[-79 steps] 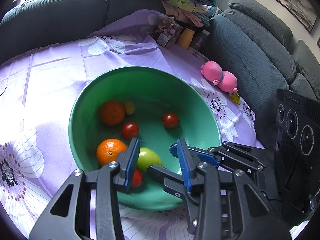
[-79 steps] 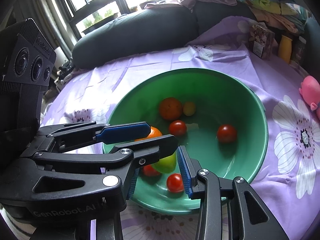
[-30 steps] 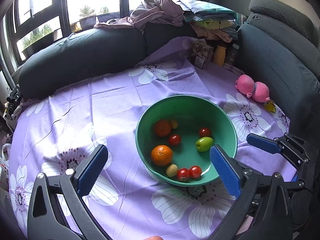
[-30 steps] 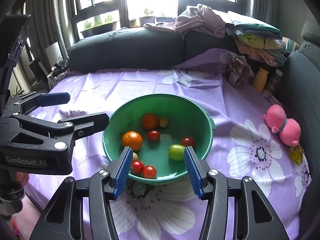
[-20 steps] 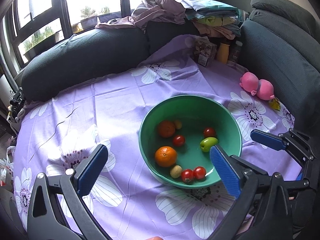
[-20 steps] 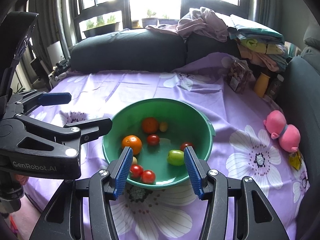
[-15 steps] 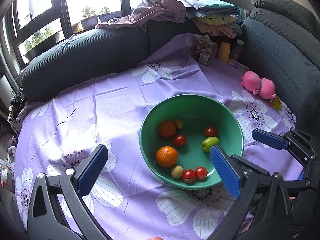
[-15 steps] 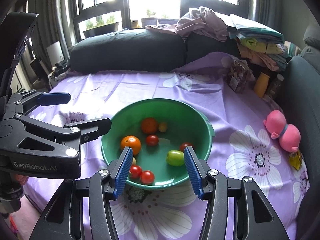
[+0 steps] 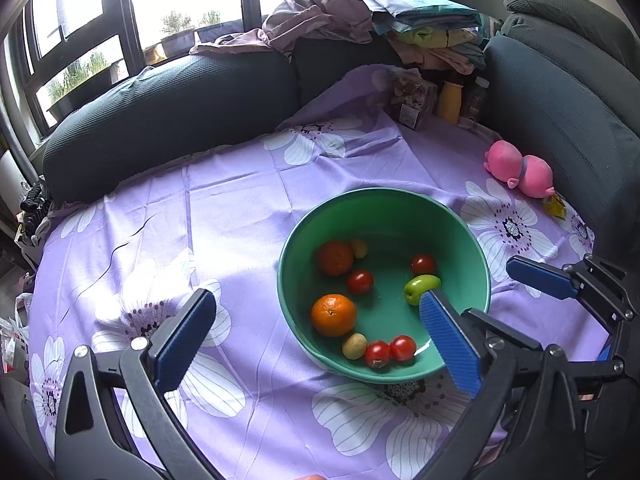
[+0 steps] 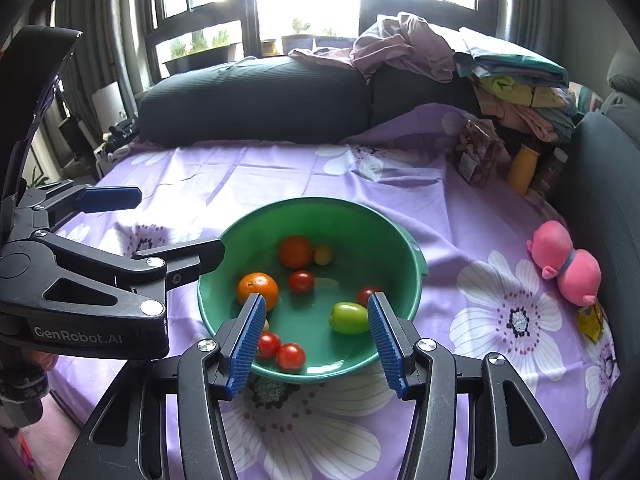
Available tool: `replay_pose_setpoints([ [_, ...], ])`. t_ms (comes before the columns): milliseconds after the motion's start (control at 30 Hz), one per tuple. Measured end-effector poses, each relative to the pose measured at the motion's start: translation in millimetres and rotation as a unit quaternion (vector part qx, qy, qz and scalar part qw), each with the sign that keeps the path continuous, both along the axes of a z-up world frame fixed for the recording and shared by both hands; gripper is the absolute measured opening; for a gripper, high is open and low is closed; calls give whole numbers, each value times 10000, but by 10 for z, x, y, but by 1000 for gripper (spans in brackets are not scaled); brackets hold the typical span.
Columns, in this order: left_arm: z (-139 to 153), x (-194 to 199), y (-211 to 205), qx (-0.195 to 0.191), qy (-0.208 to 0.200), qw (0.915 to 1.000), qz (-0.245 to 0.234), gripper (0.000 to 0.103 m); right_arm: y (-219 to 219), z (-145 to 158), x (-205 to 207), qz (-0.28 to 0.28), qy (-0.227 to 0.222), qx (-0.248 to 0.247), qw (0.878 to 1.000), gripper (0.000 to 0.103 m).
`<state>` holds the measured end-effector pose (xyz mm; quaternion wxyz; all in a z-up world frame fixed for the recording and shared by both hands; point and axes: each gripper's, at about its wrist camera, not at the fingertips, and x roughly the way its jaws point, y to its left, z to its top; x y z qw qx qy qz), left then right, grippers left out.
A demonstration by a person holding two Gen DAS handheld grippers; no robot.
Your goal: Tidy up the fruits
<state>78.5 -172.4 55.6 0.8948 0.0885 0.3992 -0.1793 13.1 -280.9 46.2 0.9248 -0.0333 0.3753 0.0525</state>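
Note:
A green bowl [image 9: 384, 194] stands on the purple flowered cloth [image 9: 200, 216]. It holds two oranges [image 9: 334, 315] [image 9: 335, 257], several red tomatoes [image 9: 360, 281], a green fruit [image 9: 420, 288] and two small yellowish fruits [image 9: 354, 345]. My left gripper [image 9: 316, 298] hovers over the cloth short of the bowl, open wide and empty. My right gripper [image 10: 316, 300] hangs over the bowl's [image 10: 312, 202] near rim, open, with nothing between its blue pads [image 10: 246, 344]. The green fruit [image 10: 348, 317] lies just beyond its right pad. Each gripper shows in the other's view, the right [image 9: 540, 276] and the left [image 10: 108, 198].
A pink plush toy [image 9: 520, 174] lies at the right edge. A snack bag [image 9: 412, 98] and a yellow bottle [image 9: 450, 102] stand at the back right. Dark sofa cushions [image 9: 172, 112] ring the table, with piled clothes [image 9: 360, 16] on top.
Both grippers have drawn back and up out of the bowl. The left jaws have spread wide. The green fruit now lies at the bowl's right side. Over the last second little has shifted.

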Motion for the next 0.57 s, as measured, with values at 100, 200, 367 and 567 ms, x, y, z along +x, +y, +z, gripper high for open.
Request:
replay_pose_setpoints([
  [100,0,2,-1,7,0,10000,-14,102,1,-2,-4,-1,-3,2,10000,54],
  [200,-6,3,-10,10,12,10000,-15,102,4,-1,1,1,7,-6,10000,54],
  [367,-13,12,-22,-17,40,10000,0,102,-3,0,9,4,-2,-2,10000,54],
  [567,-20,23,-28,-1,25,10000,7,102,-2,2,8,5,-6,6,10000,54],
])
